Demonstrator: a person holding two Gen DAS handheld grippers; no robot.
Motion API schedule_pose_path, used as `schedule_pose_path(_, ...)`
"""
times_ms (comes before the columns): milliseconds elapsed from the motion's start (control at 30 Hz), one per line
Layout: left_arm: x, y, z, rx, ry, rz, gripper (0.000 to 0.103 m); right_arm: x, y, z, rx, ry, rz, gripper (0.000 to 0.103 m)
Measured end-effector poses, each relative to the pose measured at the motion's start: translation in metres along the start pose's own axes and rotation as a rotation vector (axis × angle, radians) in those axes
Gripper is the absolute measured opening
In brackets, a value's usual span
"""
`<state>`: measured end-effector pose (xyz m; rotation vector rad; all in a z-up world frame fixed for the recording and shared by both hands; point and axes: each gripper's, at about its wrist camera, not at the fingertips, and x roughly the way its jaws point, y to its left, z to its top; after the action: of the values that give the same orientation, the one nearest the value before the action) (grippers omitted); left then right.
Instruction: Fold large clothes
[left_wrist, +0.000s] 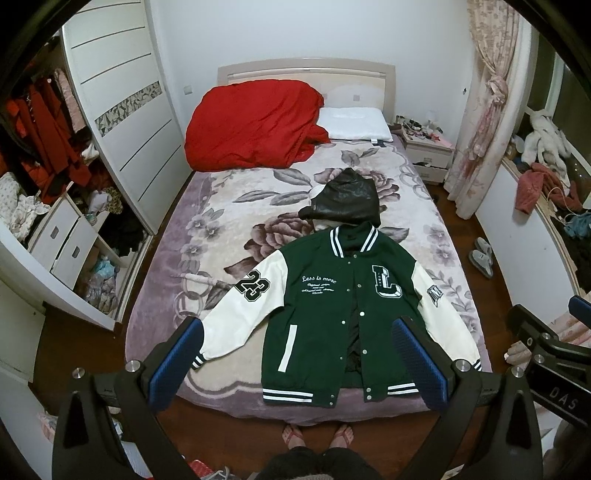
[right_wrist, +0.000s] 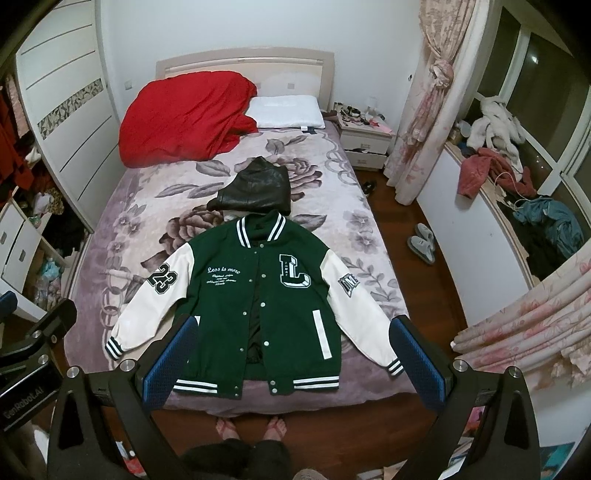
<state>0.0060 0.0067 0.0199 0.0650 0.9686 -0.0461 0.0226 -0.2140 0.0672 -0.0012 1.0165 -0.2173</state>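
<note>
Toward the foot of the bed (left_wrist: 155, 266), at six o'clock on the floral blanket (right_wrist: 122, 229), a green varsity jacket (left_wrist: 332, 314) lies face up and flat, its long axis running from the striped hem at six o'clock to the collar at twelve, pointing at the headboard. Its front is partly unsnapped, showing dark lining. Both white sleeves angle outward and down, cuffs at about eight and four o'clock; the right-hand cuff reaches close to the mattress edge, and the hem lies just inside the foot edge. Touching the collar at twelve o'clock lies a black leather garment (right_wrist: 255, 188). Beyond it the blanket is bare up to a red quilt (left_wrist: 251, 122) at eleven o'clock and a white pillow (right_wrist: 284, 112) at one. The left gripper (left_wrist: 301, 363) hangs above the jacket's lower half with its blue-padded fingers spread wide, holding nothing; the right gripper (right_wrist: 293, 362) hovers likewise, spread and empty. A person's sandalled feet (left_wrist: 319, 435) stand on the wood floor at the bed's foot. A wardrobe (left_wrist: 118, 110) flanks nine o'clock, slippers (right_wrist: 421, 240) lie at three.
</note>
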Motion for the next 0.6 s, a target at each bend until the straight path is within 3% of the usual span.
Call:
schedule_pose_path(267,-0.005,0.002,0.01,-0.002,-0.003,-0.001,0.103,-0.014,-0.002,0.026,0.003,-0.003,0.001,0.103)
schedule_pose_path(600,-0.005,0.0,0.014,-0.001,-0.007,-0.002,0.103,-0.017,-0.002,0.029,0.004,-0.007,0.001,0.103)
